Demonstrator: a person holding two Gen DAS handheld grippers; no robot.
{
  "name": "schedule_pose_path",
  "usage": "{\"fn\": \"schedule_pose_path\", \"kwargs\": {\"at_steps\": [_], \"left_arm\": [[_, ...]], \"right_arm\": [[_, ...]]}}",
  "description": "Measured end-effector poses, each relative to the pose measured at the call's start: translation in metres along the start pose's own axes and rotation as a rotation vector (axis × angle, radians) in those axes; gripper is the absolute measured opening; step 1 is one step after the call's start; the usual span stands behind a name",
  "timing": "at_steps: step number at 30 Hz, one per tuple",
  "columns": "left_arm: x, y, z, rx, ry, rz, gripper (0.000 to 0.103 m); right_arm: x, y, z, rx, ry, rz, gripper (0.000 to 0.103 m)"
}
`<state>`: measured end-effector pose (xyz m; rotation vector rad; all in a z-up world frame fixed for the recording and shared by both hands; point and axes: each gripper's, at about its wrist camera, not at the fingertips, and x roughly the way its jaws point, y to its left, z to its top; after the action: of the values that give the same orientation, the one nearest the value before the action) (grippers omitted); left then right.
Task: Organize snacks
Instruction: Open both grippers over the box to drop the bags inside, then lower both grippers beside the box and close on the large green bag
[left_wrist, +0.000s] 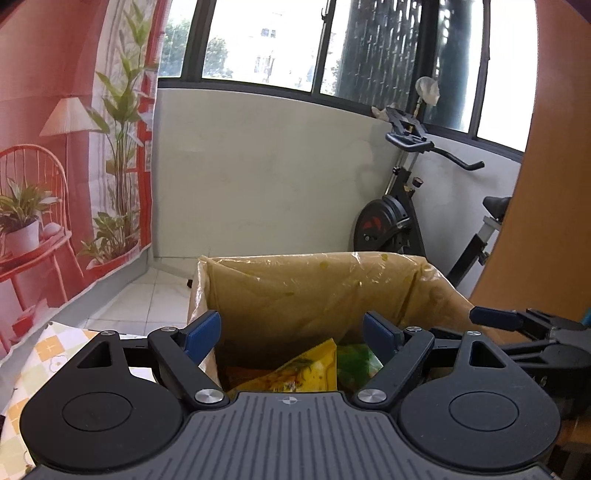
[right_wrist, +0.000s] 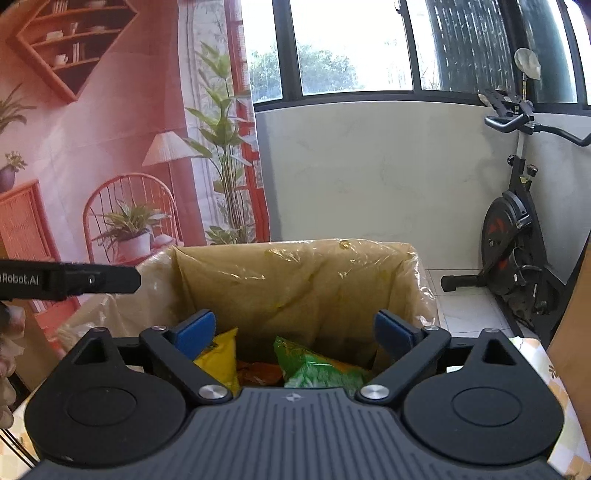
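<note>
Jaws on both grippers spread wide, nothing between pads, left gripper (left_wrist: 291, 338) and right gripper (right_wrist: 295, 332) both hovering over cardboard box (left_wrist: 314, 288). Box plastic-lined, sits past checkered cloth (left_wrist: 33, 373). Snacks down inside: yellow packet (left_wrist: 295, 373), green packet (right_wrist: 317, 369), orange one (right_wrist: 258, 371) wedged between. Exercise bike (right_wrist: 513, 236) near wall.

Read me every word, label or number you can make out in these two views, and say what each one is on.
"Robot.AI": white letters on the side of the left gripper, cut off at the picture's left edge.
Yellow snack bag: print too blurred to read.
Green snack bag: print too blurred to read.
</note>
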<state>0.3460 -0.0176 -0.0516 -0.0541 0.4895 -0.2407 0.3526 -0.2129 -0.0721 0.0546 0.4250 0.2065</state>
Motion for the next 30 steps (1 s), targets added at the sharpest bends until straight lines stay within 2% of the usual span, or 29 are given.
{"fn": "schedule_pose_path", "kwargs": {"at_steps": [10, 16, 30], "left_arm": [[-0.041, -0.002, -0.028, 0.024, 0.024, 0.019, 0.086], [-0.063, -0.005, -0.044, 0.053, 0.000, 0.031, 0.086], [-0.080, -0.014, -0.076, 0.041, 0.004, 0.025, 0.086]], "right_arm": [[-0.049, 0.011, -0.018, 0.017, -0.016, -0.025, 0.095], [-0.068, 0.012, -0.038, 0.040, -0.001, -0.034, 0.095], [-0.091, 0.033, -0.069, -0.036, 0.009, -0.014, 0.095]]}}
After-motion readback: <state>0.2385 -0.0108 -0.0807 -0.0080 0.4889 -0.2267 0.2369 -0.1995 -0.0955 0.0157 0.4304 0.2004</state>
